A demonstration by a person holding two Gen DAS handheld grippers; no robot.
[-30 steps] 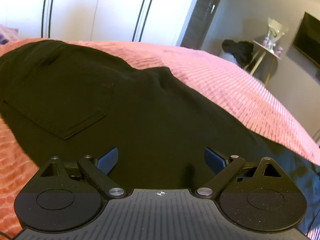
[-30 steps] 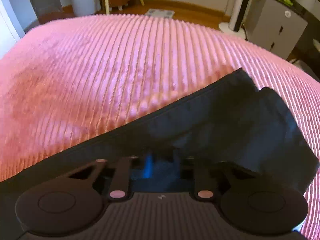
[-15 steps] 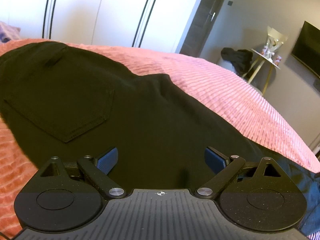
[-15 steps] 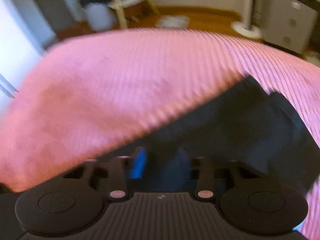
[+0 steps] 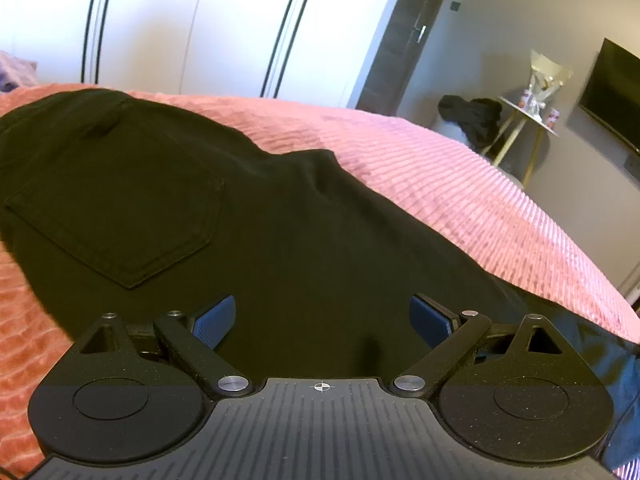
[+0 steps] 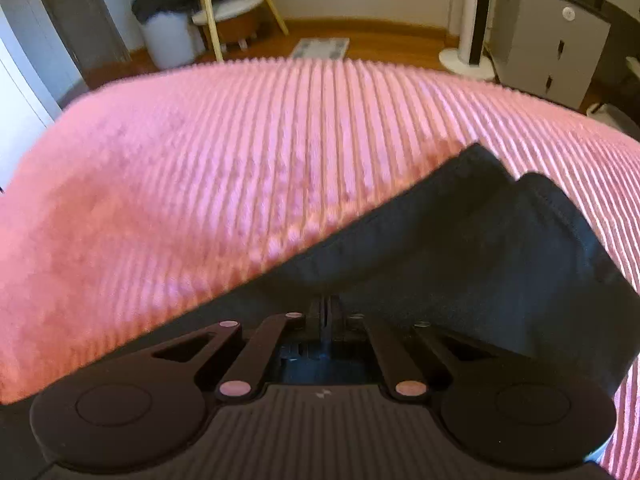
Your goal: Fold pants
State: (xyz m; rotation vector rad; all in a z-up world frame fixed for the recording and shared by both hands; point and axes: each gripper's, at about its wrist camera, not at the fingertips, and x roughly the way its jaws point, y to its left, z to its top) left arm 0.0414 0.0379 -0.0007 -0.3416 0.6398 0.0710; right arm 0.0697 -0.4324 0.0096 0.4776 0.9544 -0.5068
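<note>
Black pants lie flat on a pink ribbed bedspread, back pocket up, waist at the far left. My left gripper is open and empty, low over the thigh part. In the right wrist view the pants' leg runs to the right, its hem ends lifted and rumpled. My right gripper is shut on the edge of the leg fabric; the fingertips are hidden in the cloth.
The pink bedspread fills the left and far side. Beyond the bed are a white wardrobe, a side table, a wall TV, a white bin, a stool and a grey cabinet.
My right gripper closed fully on the pants leg and lifted it a little; its view swung and blurred. My left gripper rose slightly and stayed open.
</note>
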